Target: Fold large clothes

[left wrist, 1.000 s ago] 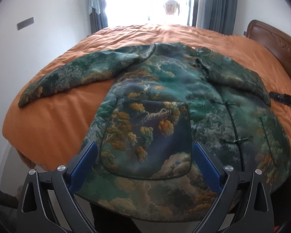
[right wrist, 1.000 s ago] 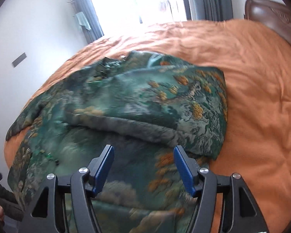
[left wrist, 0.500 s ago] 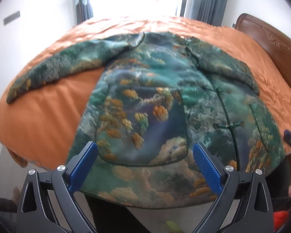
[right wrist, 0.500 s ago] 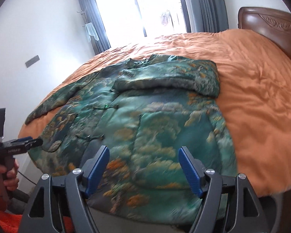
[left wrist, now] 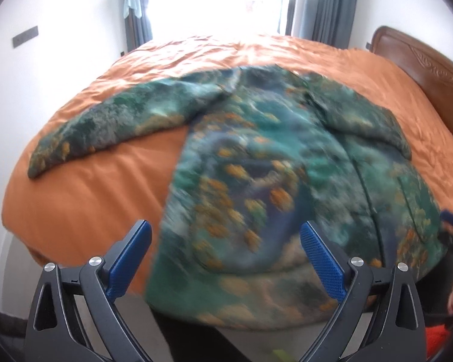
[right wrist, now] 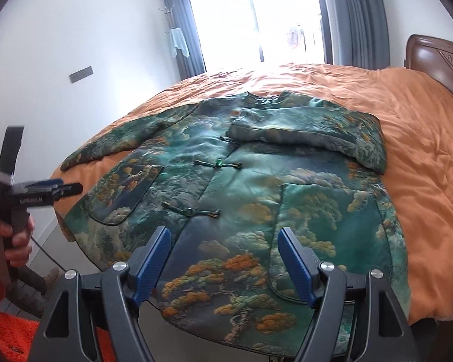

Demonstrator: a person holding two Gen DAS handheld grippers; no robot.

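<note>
A green padded jacket (right wrist: 256, 187) with orange tree print and knot buttons lies front up on the orange bed (right wrist: 422, 150). Its right sleeve (right wrist: 311, 132) is folded across the chest. Its left sleeve (left wrist: 114, 123) lies stretched out to the left. The hem hangs over the near bed edge. My left gripper (left wrist: 226, 253) is open and empty, near the hem's left corner; it also shows in the right wrist view (right wrist: 42, 194). My right gripper (right wrist: 223, 259) is open and empty above the hem. The jacket also shows, blurred, in the left wrist view (left wrist: 271, 187).
A wooden headboard (right wrist: 438, 57) stands at the right. A bright window with grey curtains (right wrist: 356, 15) is behind the bed. A white wall (right wrist: 75, 45) runs along the left. The person's orange clothing (right wrist: 6, 331) shows at the lower left.
Both grippers have drawn back from the jacket toward the near bed edge. The right gripper, earlier close over the folded sleeve, is now behind the hem. The left view has shifted left.
</note>
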